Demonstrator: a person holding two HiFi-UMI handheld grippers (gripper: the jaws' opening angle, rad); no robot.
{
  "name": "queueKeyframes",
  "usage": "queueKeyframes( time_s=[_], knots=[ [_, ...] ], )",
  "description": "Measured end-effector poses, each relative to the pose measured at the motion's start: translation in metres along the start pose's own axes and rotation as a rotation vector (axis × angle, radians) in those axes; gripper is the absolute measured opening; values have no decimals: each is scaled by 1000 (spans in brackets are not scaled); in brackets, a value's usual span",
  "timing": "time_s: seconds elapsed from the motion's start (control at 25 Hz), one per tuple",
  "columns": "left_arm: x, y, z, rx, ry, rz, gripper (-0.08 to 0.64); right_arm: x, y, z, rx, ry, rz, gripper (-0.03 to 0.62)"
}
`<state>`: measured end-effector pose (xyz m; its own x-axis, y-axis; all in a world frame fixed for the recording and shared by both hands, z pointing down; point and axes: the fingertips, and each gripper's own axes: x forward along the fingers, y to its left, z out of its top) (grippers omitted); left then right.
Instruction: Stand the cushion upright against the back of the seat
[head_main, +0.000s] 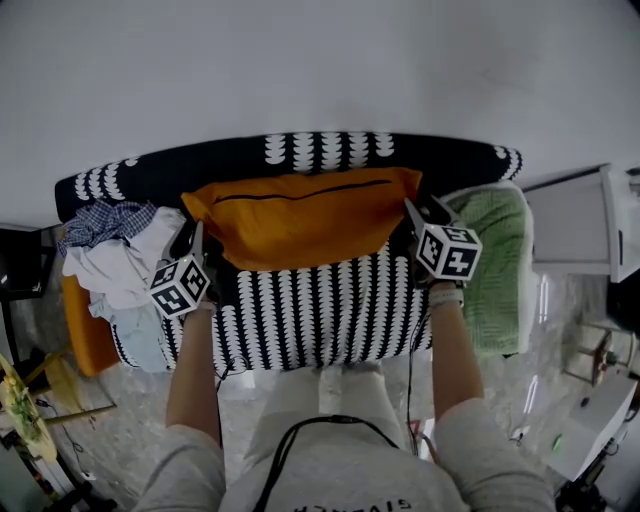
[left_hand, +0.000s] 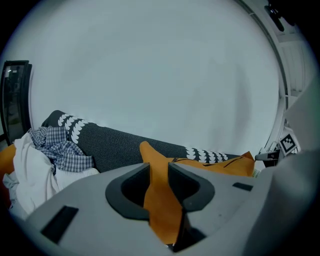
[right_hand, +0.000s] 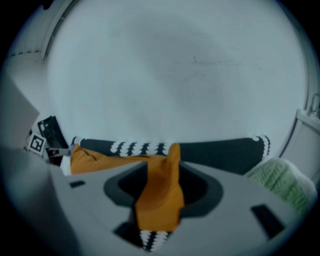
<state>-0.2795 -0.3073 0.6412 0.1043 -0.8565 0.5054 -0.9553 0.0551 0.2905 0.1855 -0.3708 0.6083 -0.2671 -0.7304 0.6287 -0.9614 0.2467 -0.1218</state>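
The orange cushion (head_main: 300, 215) stands on its long edge on the black-and-white patterned seat (head_main: 300, 315), leaning on the dark sofa back (head_main: 200, 165). My left gripper (head_main: 195, 240) is at the cushion's left corner and my right gripper (head_main: 413, 215) at its right corner. In the left gripper view a flap of the cushion (left_hand: 161, 205) runs up through the narrow gap of the left gripper (left_hand: 159, 175). In the right gripper view the other cushion corner (right_hand: 160, 197) lies loose in the wider gap of the right gripper (right_hand: 162, 175). Both grippers are open around the cloth.
A pile of white and checked clothes (head_main: 120, 260) fills the sofa's left end. A folded green towel (head_main: 500, 260) lies on its right end. White furniture (head_main: 575, 225) stands to the right. An orange object (head_main: 85, 335) sits low at the left. The pale wall is just behind the sofa.
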Motion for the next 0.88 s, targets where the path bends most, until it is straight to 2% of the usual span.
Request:
queueKeyframes(
  time_s=[0.24, 0.52, 0.88],
  knots=[
    [-14, -23, 4, 33, -20, -54, 118, -13, 24, -7, -59, -6, 80, 194],
    [-34, -63, -4, 49, -17, -138, 40, -35, 46, -6, -108, -30, 124, 56],
    [-62, -116, -17, 5, -1, -264, 25, -67, 81, -19, -130, -26, 223, 18]
  ],
)
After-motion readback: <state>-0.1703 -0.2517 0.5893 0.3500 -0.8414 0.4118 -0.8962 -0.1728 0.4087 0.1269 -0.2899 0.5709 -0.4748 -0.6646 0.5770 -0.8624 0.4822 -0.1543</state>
